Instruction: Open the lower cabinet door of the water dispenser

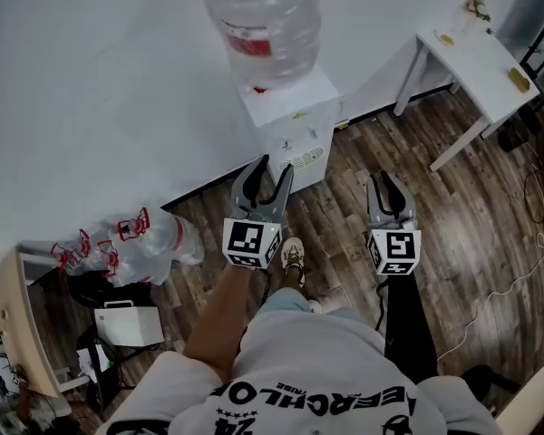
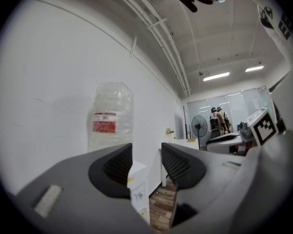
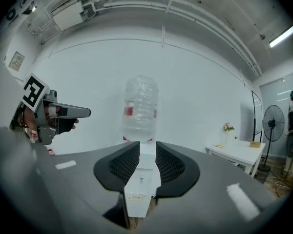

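Note:
The white water dispenser [image 1: 290, 120] stands against the white wall with a big clear bottle [image 1: 267, 16] upside down on top. In the head view only its top and upper front with the taps and an oval grille show; its lower door is foreshortened out of sight. My left gripper [image 1: 272, 166] hangs in front of it, jaws wide apart and empty. My right gripper [image 1: 387, 181] is held to the right, narrowly open and empty. In the right gripper view the dispenser [image 3: 139, 189] shows through the gap of the right gripper [image 3: 147, 152]. The left gripper [image 2: 146, 155] frames the dispenser [image 2: 138, 191] from the side.
A white table [image 1: 476, 53] stands right of the dispenser. Several empty clear bottles with red handles [image 1: 127, 238] lie on the wooden floor at the left, near a desk edge [image 1: 14, 324]. Cables [image 1: 526, 243] trail at the right. My shoe [image 1: 293, 254] is below the grippers.

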Available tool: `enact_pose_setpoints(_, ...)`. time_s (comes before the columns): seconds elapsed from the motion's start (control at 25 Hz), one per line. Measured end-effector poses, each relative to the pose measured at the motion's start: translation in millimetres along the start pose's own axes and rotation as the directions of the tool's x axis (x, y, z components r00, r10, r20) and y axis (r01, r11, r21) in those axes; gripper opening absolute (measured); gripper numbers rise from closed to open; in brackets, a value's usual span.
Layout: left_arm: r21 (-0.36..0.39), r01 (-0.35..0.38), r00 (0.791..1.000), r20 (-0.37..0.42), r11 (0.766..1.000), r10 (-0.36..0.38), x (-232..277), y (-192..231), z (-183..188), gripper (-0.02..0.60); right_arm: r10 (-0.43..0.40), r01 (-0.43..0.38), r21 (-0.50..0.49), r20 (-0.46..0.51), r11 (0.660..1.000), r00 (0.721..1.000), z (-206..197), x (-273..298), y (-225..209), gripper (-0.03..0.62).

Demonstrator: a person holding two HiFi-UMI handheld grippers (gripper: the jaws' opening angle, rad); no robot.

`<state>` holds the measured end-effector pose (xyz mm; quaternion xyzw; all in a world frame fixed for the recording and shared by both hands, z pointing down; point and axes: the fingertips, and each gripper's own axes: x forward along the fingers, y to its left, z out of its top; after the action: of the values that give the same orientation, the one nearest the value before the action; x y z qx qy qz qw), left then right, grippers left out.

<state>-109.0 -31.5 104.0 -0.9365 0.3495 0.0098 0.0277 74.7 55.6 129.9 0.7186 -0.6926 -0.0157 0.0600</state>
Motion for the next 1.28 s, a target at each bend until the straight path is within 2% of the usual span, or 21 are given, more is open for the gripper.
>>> enact_pose_setpoints(0.4, 0.001, 0.078, 0.997, -0.003, 0.997, -0.078, 92.6, 34.8, 0.4, 0.199, -0.012, 0.012, -0.014, 0.002, 1.000, 1.000, 18.1, 86.0, -18.5, 0.083)
enact_pose_setpoints(1.0, -0.053, 0.223, 0.974, -0.031, 0.973, -0.225, 192.3, 57.0, -37.2, 0.198, -0.002, 0.002, -0.002, -0.051, 1.000, 0.999, 0.3, 190.6, -27.7, 0.083)
enact_pose_setpoints(1.28, -0.069, 0.217, 0.975, -0.040, 0.974, -0.220, 219.7, 59.5, -49.0, 0.198, 0.027, -0.030, -0.022, -0.090, 0.999, 0.996, -9.3, 218.8, -41.6, 0.083)
